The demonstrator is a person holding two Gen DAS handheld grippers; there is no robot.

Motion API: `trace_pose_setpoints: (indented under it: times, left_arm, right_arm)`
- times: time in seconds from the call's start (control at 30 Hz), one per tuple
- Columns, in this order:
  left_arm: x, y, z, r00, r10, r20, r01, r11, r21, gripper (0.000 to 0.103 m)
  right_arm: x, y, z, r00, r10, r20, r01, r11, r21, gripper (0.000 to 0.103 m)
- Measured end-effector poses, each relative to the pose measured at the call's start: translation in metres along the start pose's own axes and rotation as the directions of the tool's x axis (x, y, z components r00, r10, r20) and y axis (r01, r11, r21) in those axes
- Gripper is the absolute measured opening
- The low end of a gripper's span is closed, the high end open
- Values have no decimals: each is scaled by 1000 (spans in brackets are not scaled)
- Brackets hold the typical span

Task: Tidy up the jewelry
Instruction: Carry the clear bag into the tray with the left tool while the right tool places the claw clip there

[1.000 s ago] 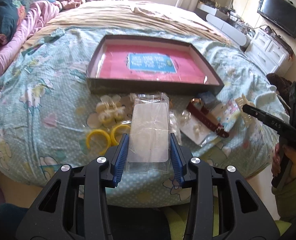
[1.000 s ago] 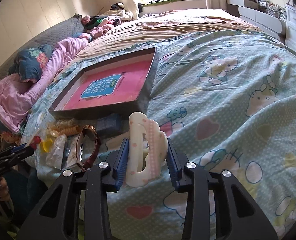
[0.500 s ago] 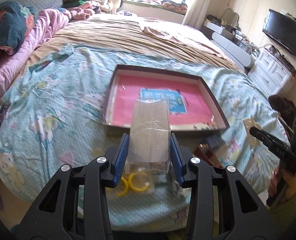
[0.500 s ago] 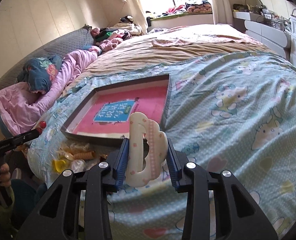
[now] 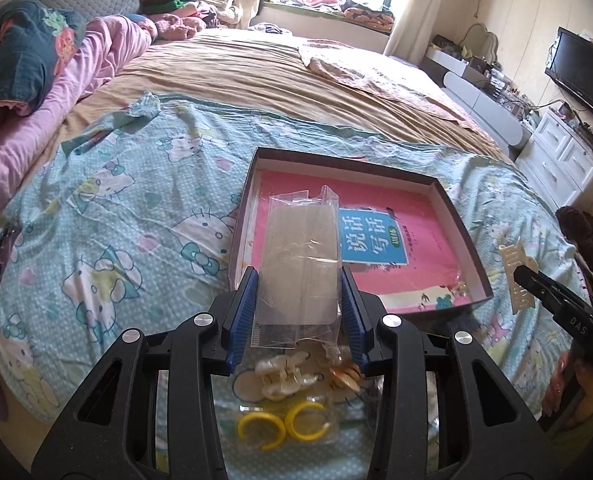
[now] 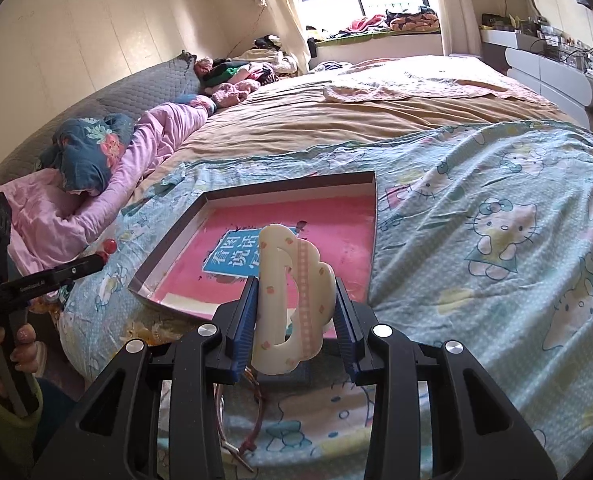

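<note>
Left gripper [image 5: 300,312] is closed on a clear bag [image 5: 298,264], held up over the near left corner of the tray [image 5: 478,264] on the Hello Kitty sheet [image 5: 108,216]; below it lie yellow rings [image 5: 282,426] and pale clips [image 5: 282,372]. Right gripper [image 6: 294,330] is clamped on a cream hair claw [image 6: 292,300], raised over the tray's near edge, strap [image 6: 252,412] below. Tray holds a pink book [image 5: 424,236] with a blue label in Chinese characters, "说话写话" readable; the far gripper arms read "DAS" in the left view, the other too small to read.
</note>
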State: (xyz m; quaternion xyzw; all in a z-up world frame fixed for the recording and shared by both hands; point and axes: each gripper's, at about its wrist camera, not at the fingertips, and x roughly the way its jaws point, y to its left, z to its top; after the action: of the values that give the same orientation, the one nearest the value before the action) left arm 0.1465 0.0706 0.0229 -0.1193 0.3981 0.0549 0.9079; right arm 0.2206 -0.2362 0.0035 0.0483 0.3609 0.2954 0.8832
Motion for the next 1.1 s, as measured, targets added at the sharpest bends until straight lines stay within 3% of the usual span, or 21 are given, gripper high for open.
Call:
trace_pose_setpoints:
  times: [0.63,1.1]
  left_arm:
    - [72,-12,6,998,26,-53,-24,999,36,33]
    - [94,0,2,995,60,-81,-57,997,43,33]
  right_arm:
    - [68,-2,10,993,-73,-91,72,997,-16,35]
    - [96,-4,0,982,-119,-149,118,993,-17,35]
